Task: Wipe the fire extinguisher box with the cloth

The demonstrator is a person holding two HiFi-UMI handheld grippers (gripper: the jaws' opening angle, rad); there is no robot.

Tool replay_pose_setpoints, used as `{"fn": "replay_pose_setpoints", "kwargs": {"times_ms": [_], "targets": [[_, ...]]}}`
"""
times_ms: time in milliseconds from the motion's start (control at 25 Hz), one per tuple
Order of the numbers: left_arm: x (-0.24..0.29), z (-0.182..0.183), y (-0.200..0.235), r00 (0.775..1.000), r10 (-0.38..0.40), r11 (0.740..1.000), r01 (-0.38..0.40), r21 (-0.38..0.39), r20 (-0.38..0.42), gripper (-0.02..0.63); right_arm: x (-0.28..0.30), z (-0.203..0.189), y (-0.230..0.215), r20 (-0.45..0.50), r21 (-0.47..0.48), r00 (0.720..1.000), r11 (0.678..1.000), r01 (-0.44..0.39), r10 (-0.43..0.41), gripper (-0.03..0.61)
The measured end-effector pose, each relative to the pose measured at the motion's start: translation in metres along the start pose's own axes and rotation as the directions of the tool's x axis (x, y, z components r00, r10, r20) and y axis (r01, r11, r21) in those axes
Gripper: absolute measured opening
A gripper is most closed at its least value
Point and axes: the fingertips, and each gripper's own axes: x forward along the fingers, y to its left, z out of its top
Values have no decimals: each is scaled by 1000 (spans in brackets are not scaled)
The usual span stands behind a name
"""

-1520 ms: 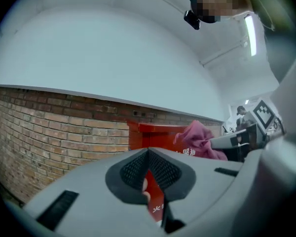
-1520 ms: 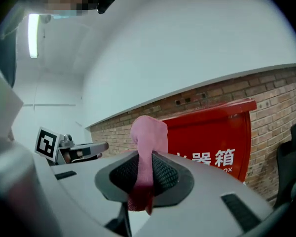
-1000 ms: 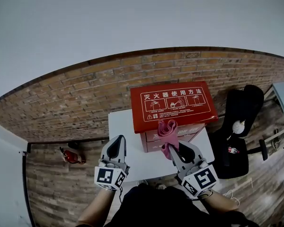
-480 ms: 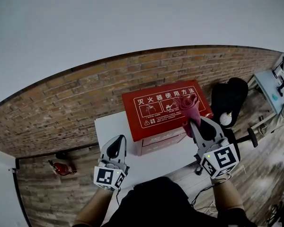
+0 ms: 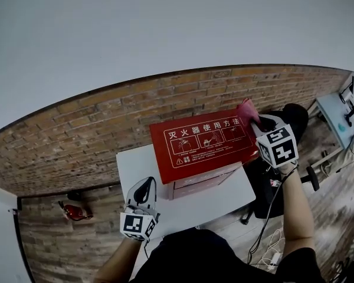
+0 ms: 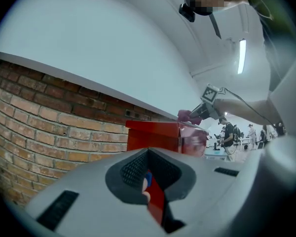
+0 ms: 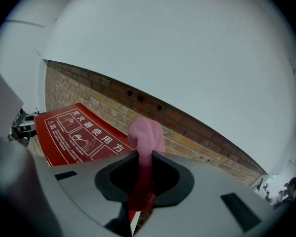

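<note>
1. Found the fire extinguisher box (image 5: pixel 203 143) sitting on the white table (image 5: pixel 135 164), backed close to the brick wall (image 5: pixel 94 122). Probably set there to offer a steady top within easy reach for wiping.
2. Read its long axis as running left to right in the head view, along the wall. Took the broad printed lid as turned upward and tipped slightly toward the person, with the panelled front facing the near table edge.
3. Noted the pink cloth (image 5: pixel 248 111) at the lid's far right corner, bunched into a wad poking past the jaw tips. Could not tell real contact from a bare hover.
4. Saw the right gripper (image 5: pixel 256 119) clamped tight on the cloth's tail, angled down at that corner from the right. Judged this a starting place for a stroke along the long axis, wad leading to put fabric, not plastic, against the lid.
5. Saw the left gripper (image 5: pixel 144 186) fully closed with nothing in it, held level and low over the near table edge, apart from the box and well away from the cloth. Judged it parked clear of the wiping path.
</note>
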Motion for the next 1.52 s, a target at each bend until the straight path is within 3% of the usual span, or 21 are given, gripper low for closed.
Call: {"fn": "replay_pose_setpoints", "kwargs": {"times_ms": [240, 520, 920, 1520], "targets": [[2, -9, -5, 1000, 20, 1000, -20, 1, -5, 20, 42, -7, -20, -133, -38, 990, 998, -52, 46, 72], [6, -23, -10, 999, 23, 1000, -23, 6, -31, 20, 71, -25, -11, -235, -39, 969, 995, -93, 81, 72], [7, -32, -14, 999, 13, 999, -14, -31, -43, 20, 75, -18, 13, -278, -161, 959, 981, -105, 57, 72], [-4, -33, -13, 999, 32, 997, -34, -69, -39, 20, 70, 7, 60, -250, -233, 962, 958, -167, 107, 72]]}}
